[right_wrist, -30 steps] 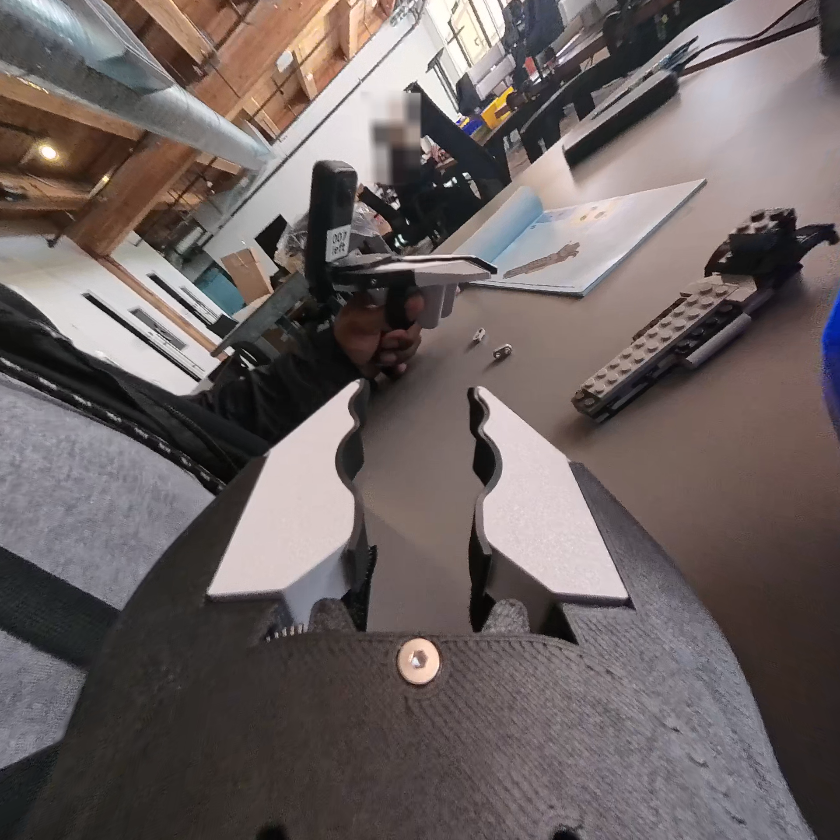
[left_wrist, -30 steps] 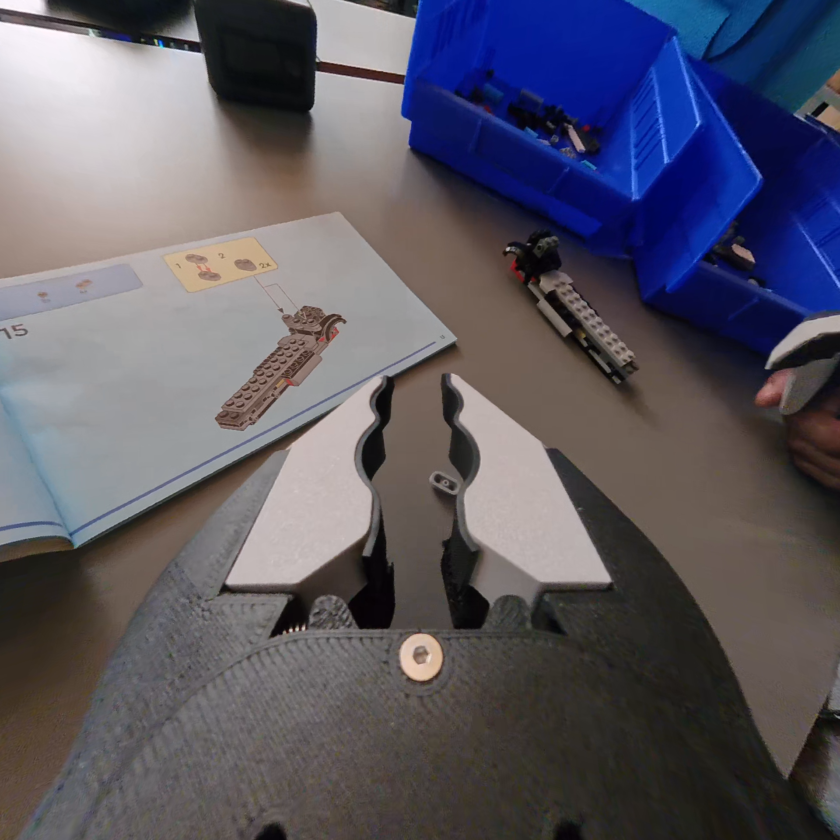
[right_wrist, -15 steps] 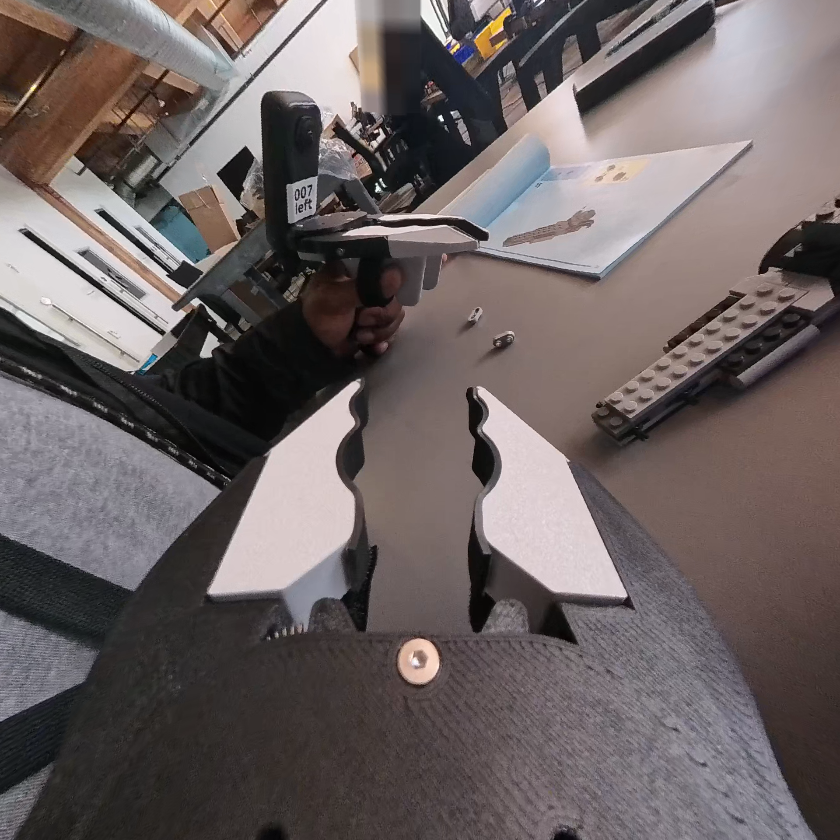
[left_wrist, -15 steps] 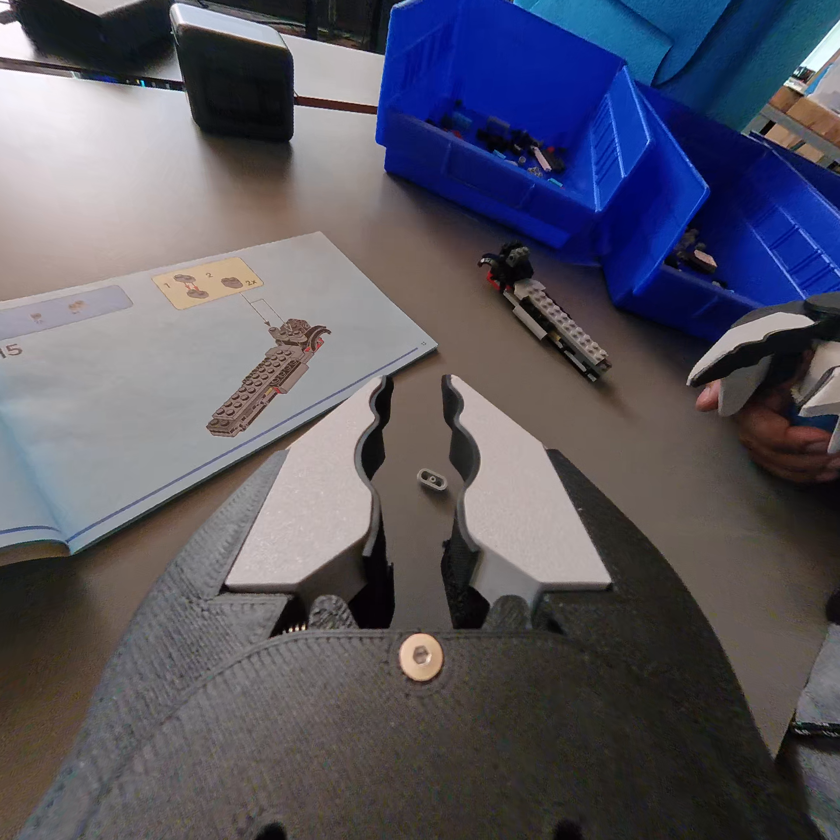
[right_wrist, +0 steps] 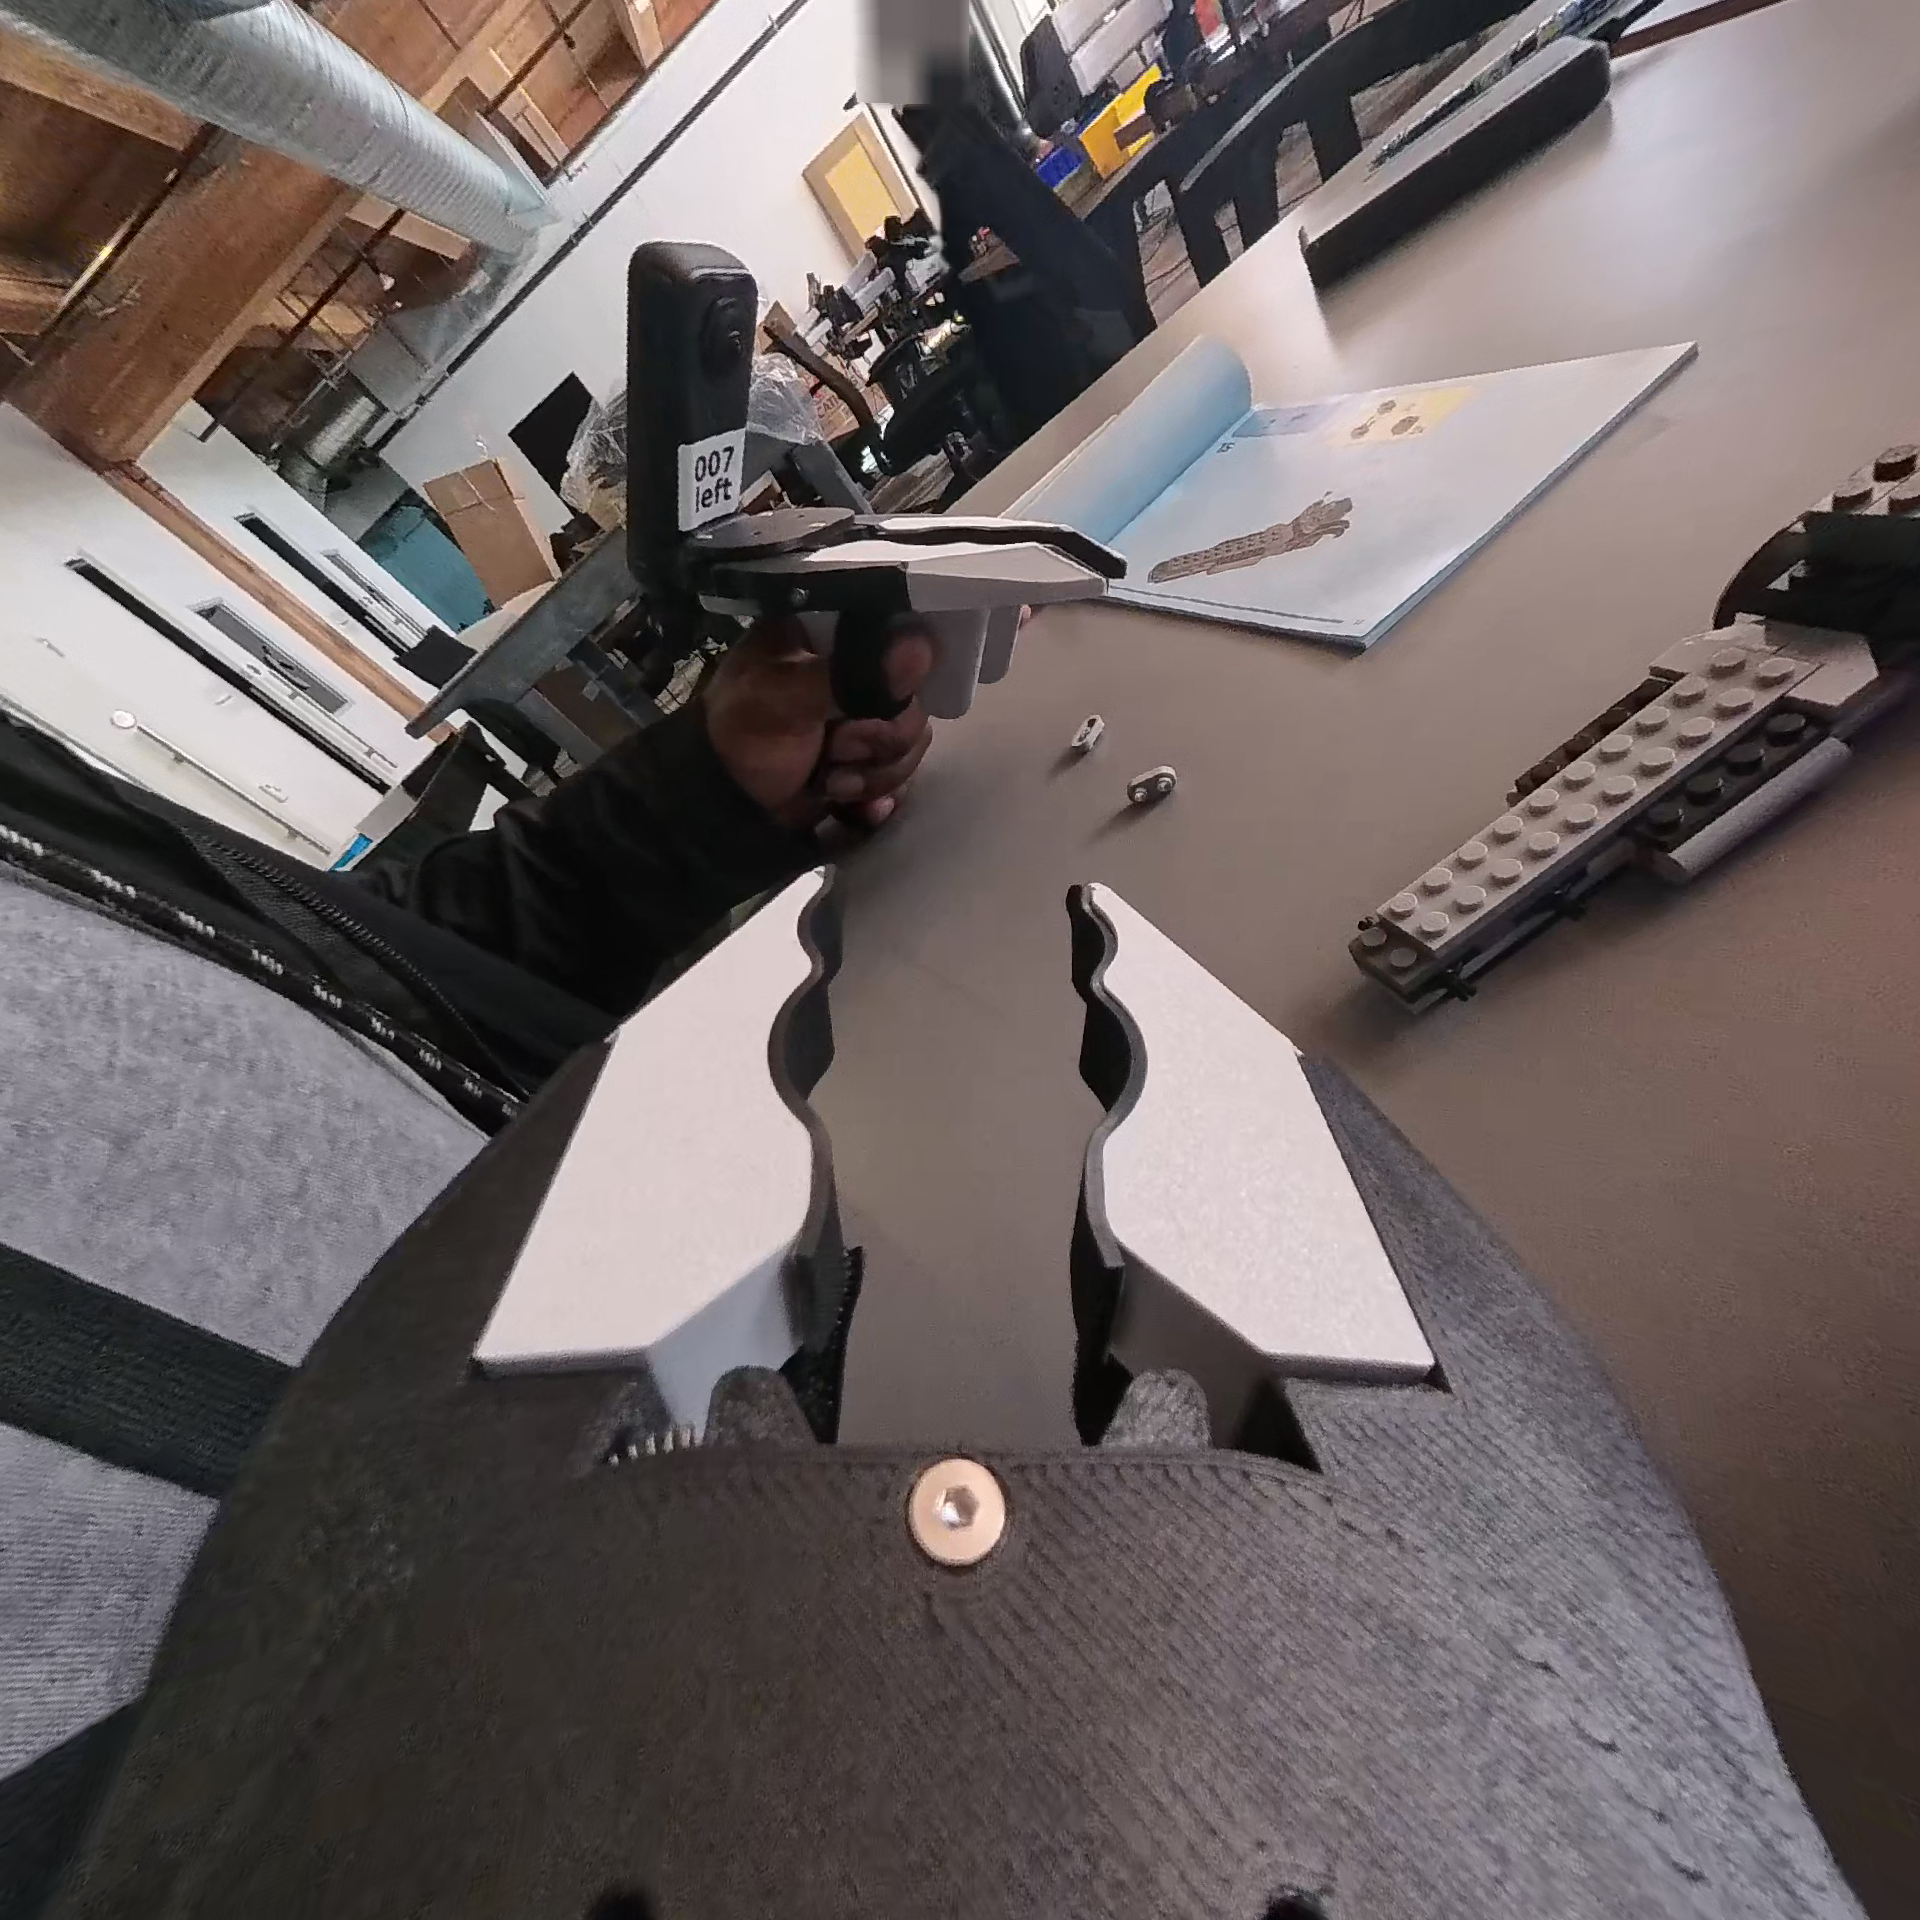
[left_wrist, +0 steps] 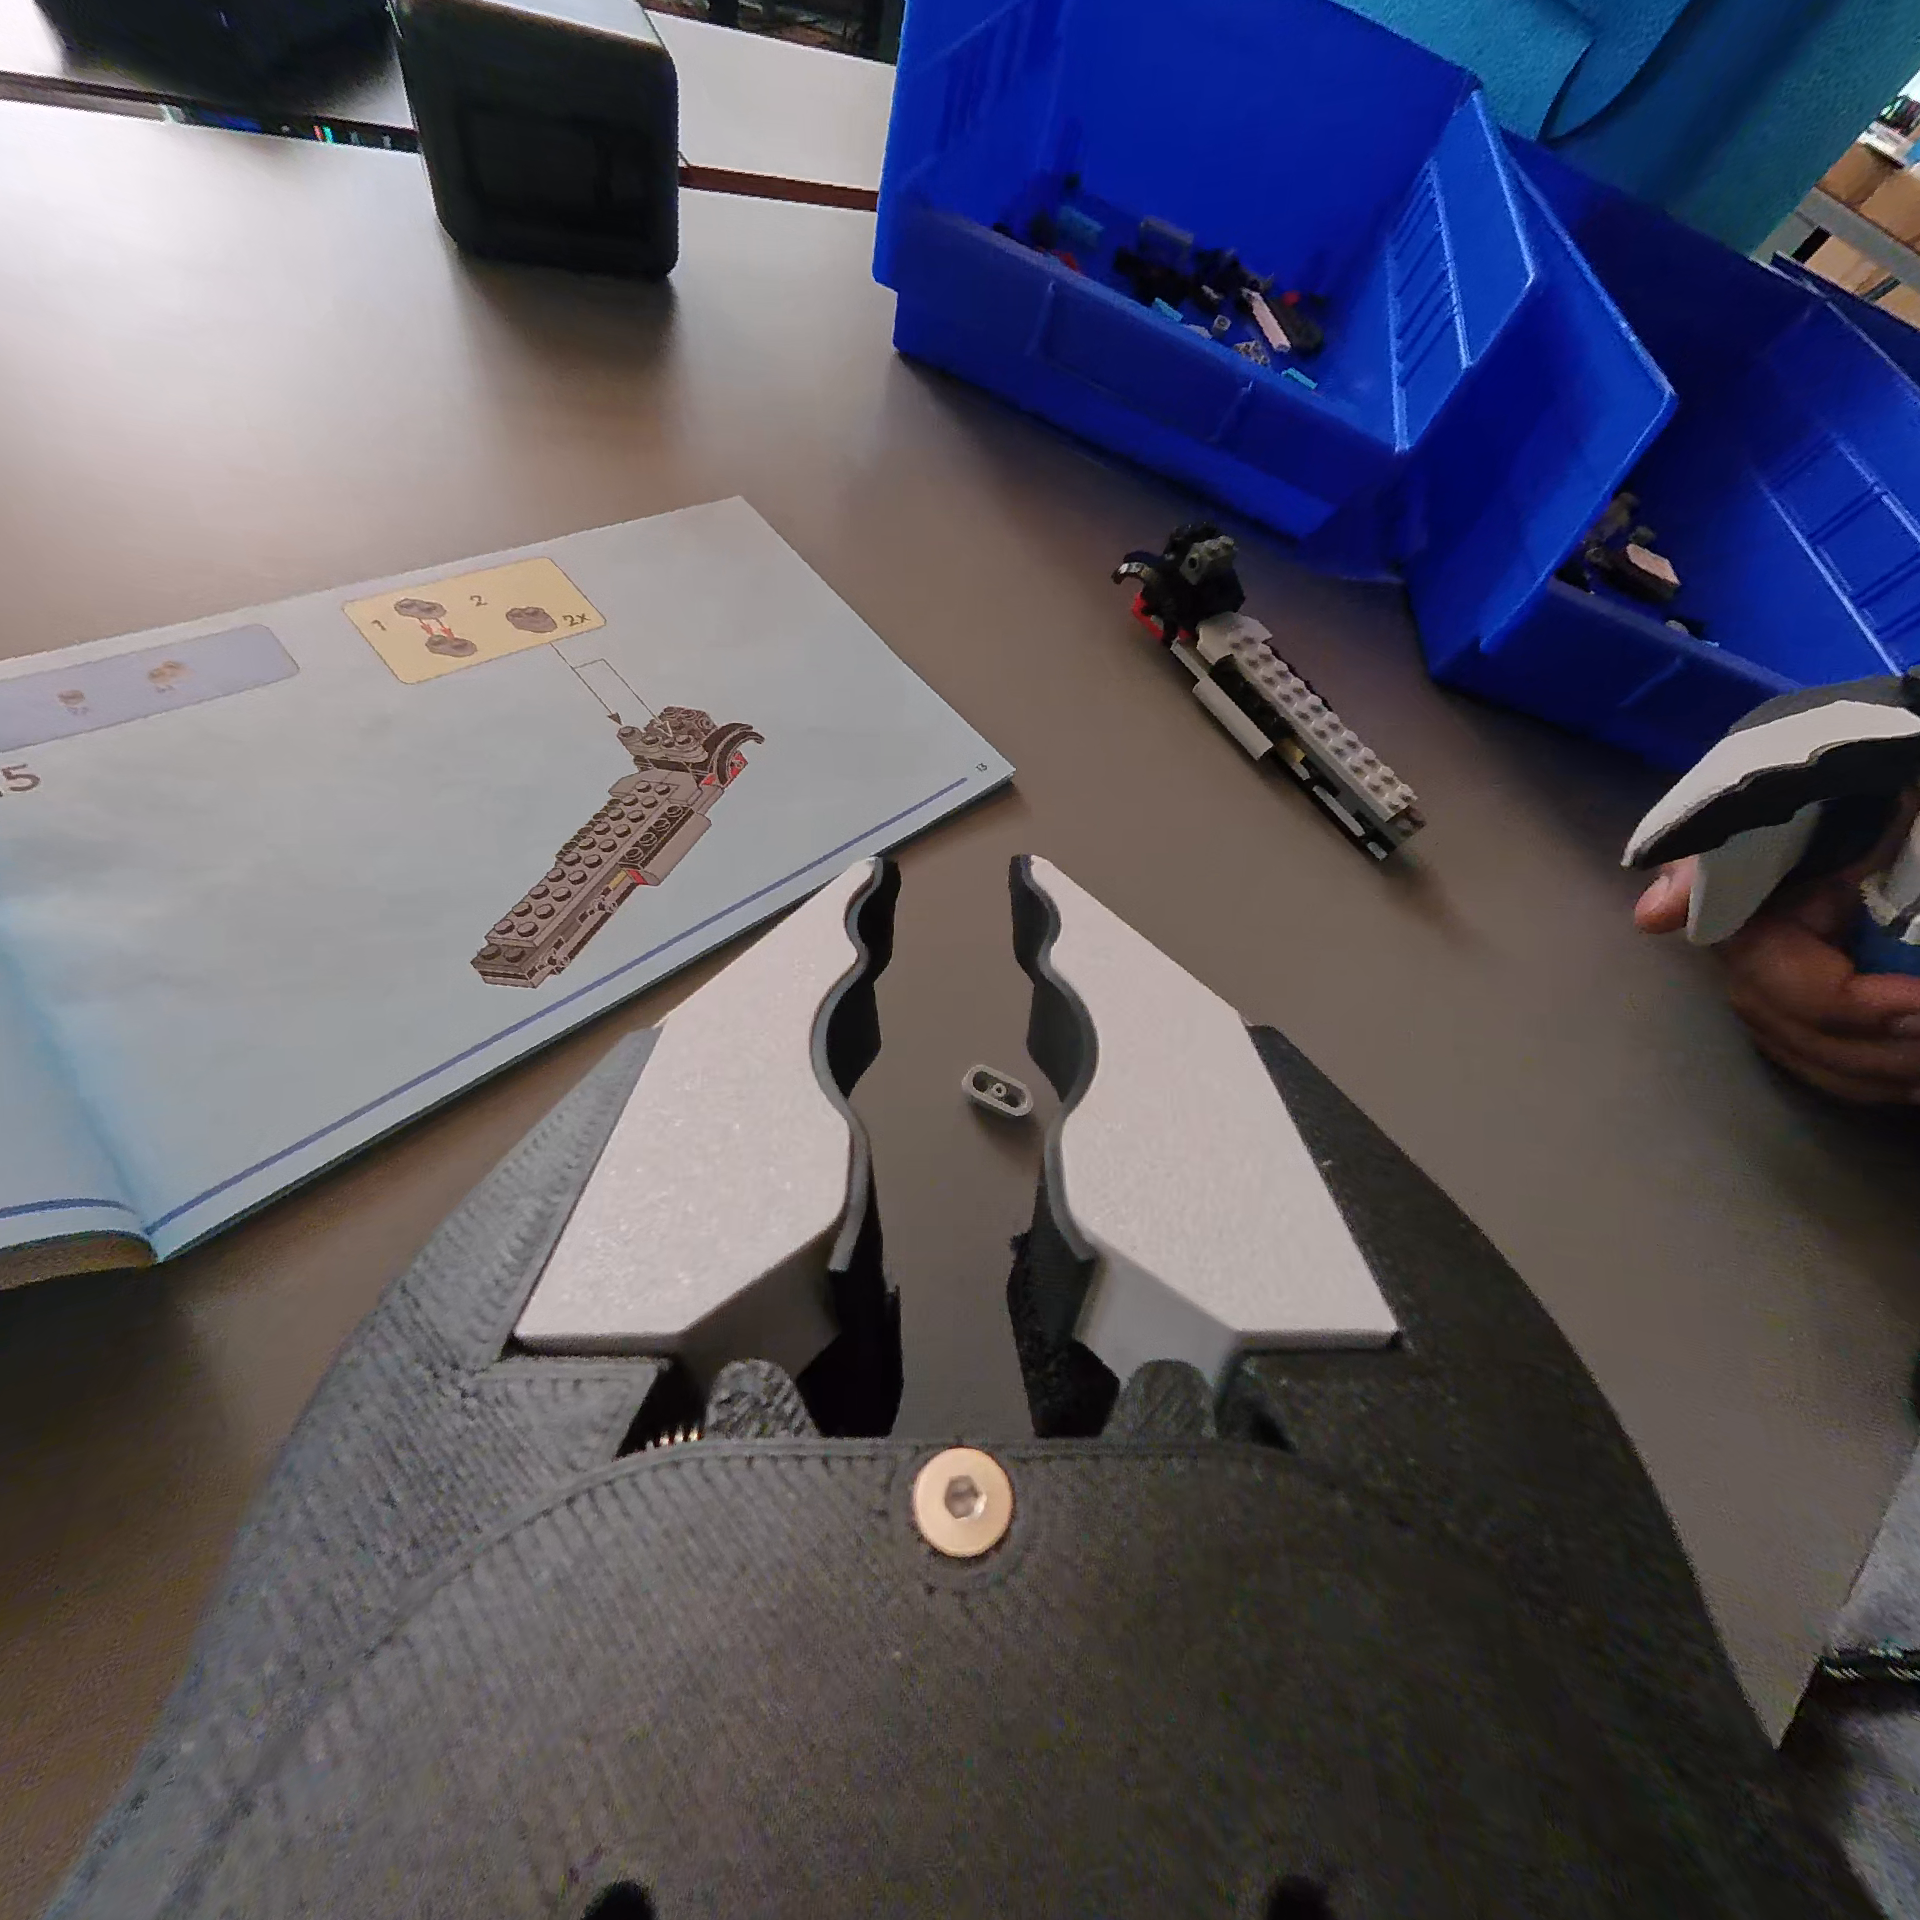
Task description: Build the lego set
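Observation:
A long grey and black lego build lies on the dark table ahead of my left gripper; it also shows in the right wrist view. My left gripper is open and empty, held above the table. A small grey lego piece lies on the table between its fingers, untouched. In the right wrist view two small grey pieces lie below the left gripper. My right gripper is open and empty, low over the table.
An open instruction booklet lies left of the build. Two blue bins with loose pieces stand at the back right. A black box stands at the back. A hand holds the other gripper at the right.
My left gripper has risen and tilted a little, and the small grey piece now sits deeper between its fingers. The right gripper shifted and rolled slightly; both stay open.

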